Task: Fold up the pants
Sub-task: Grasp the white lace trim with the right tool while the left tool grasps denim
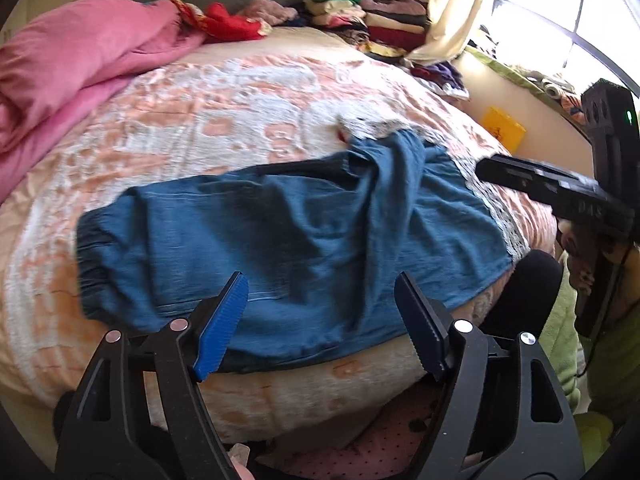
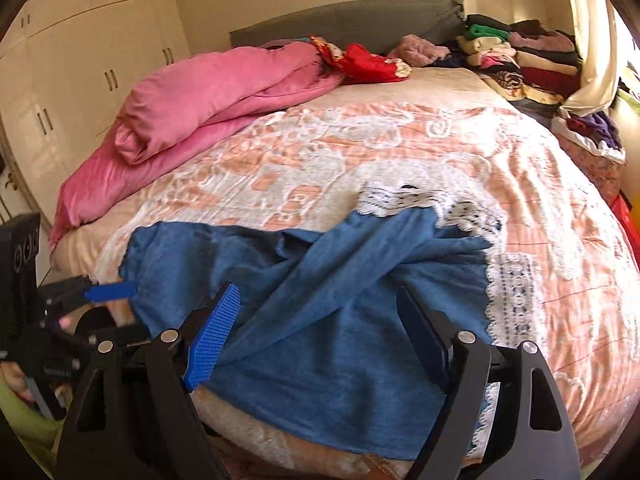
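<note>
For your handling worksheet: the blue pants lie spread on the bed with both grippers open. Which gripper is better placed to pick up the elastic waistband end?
Probably the left gripper. It hovers open near the pants' gathered waistband end, while the right gripper sits by the lace-trimmed hems.

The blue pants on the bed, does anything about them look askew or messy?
Yes. The blue pants lie rumpled, not flat: one lace-trimmed leg is twisted diagonally across the other, and the near edge hangs over the edge of the bed. Both grippers, left and right, are open above them.
</note>
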Demonstrator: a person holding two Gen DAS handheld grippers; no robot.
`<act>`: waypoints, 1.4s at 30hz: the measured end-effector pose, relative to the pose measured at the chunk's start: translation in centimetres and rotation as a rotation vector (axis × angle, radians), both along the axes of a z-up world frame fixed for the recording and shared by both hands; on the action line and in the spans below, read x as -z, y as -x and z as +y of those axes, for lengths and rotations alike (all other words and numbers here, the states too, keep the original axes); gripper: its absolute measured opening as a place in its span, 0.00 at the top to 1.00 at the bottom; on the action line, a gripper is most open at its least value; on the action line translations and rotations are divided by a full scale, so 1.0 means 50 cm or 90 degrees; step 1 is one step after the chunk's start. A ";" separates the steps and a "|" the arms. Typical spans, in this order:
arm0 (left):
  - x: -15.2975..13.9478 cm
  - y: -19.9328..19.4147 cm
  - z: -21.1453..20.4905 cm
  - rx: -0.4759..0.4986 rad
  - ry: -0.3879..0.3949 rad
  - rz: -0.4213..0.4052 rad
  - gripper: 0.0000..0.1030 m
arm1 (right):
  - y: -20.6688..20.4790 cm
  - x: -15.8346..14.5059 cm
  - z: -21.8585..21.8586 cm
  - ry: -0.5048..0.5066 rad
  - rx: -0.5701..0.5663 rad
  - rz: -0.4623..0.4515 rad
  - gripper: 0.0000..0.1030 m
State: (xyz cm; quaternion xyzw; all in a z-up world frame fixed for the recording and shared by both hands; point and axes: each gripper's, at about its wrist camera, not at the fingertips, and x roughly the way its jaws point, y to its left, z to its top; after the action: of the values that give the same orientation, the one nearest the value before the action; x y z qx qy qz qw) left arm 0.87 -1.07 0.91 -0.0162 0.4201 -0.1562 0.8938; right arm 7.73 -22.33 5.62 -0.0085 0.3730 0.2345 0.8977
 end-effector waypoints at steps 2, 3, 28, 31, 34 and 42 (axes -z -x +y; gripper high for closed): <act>0.009 -0.007 -0.015 0.013 0.008 0.010 0.34 | -0.008 -0.001 -0.006 0.004 0.007 -0.002 0.22; 0.013 -0.011 -0.024 0.022 0.013 0.016 0.34 | -0.014 -0.001 -0.009 0.007 0.010 -0.001 0.22; 0.111 -0.157 -0.115 0.016 0.140 0.117 0.79 | -0.288 0.076 0.105 0.114 -0.009 0.060 0.22; 0.109 -0.149 -0.131 0.041 0.138 0.114 0.89 | -0.334 0.095 0.127 0.137 0.006 0.073 0.22; 0.101 -0.130 -0.151 0.071 0.117 0.093 0.91 | -0.372 0.115 0.149 0.172 0.023 0.078 0.22; 0.103 -0.124 -0.165 0.094 0.105 0.089 0.91 | -0.434 0.177 0.150 0.220 0.063 0.095 0.52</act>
State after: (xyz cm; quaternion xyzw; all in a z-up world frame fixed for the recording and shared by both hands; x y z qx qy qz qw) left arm 7.05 -9.34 -4.25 -0.0696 0.4672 -0.2538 0.8441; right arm 29.42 -14.83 -3.21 -0.1268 0.4732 0.1226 0.8631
